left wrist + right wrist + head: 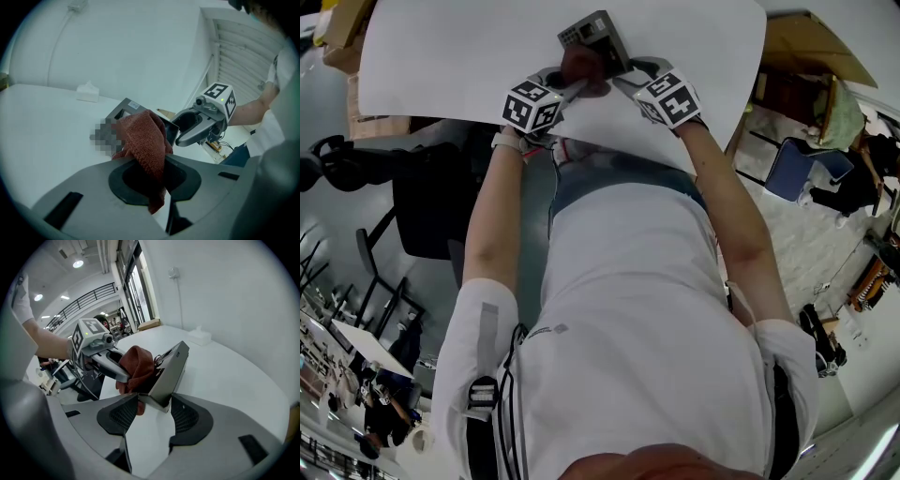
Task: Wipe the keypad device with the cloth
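The grey keypad device [598,36] stands tilted on the white table [441,56], keypad end away from me. My right gripper [628,75] is shut on its near lower edge; in the right gripper view the device [171,369] sits wedged between both pads. My left gripper [572,82] is shut on a red-brown cloth [579,66]. The cloth [143,140] bunches out of the jaws and presses on the device's screen side [123,108]. From the right gripper view the cloth [136,366] covers part of the device's left face, with the left gripper [110,366] behind it.
A white tissue box [87,91] stands further back on the table near the wall. The table's near edge runs just under both grippers. A black chair [431,202] is at my left, a blue chair [802,164] and a cardboard box [811,47] at my right.
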{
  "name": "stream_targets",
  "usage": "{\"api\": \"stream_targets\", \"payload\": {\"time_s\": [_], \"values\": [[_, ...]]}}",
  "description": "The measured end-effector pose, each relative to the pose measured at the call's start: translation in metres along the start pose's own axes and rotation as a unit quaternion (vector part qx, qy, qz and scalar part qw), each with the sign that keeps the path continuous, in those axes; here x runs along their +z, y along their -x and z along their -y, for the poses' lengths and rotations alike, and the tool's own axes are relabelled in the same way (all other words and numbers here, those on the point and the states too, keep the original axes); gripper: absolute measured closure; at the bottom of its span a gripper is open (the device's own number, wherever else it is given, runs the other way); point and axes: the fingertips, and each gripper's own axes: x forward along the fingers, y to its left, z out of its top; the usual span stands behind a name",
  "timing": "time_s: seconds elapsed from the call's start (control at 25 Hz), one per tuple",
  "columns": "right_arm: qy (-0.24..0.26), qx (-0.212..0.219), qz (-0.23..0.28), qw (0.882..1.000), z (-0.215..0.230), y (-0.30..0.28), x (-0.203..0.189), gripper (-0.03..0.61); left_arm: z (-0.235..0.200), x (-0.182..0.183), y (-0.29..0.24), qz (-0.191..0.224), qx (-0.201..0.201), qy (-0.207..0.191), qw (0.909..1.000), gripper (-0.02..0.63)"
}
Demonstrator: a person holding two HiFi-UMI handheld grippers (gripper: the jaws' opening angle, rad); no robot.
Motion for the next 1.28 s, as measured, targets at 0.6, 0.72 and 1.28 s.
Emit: {"api": "stream_targets", "payload": {"time_s": [0.6, 0.72, 1.28], "values": [[-0.066, -0.066, 0.148, 0.985, -0.004, 0.061, 0.046, 0.368, 0.004, 0.043, 0.07, 0.063, 0.108, -0.03, 0.9917, 0.558], [-0.057, -0.088, 0.215, 0.971, -0.02, 0.093, 0.073, 0.401, 0.032, 0.074, 0.096, 0.115, 0.096, -0.055, 0.9872, 0.558], [-0.071, -0.182, 0.394, 0.898, -0.133, 0.204, 0.118, 0.523, 0.122, 0.112, 0.182, 0.219, 0.018, -0.123, 0.9677, 0.558]]}}
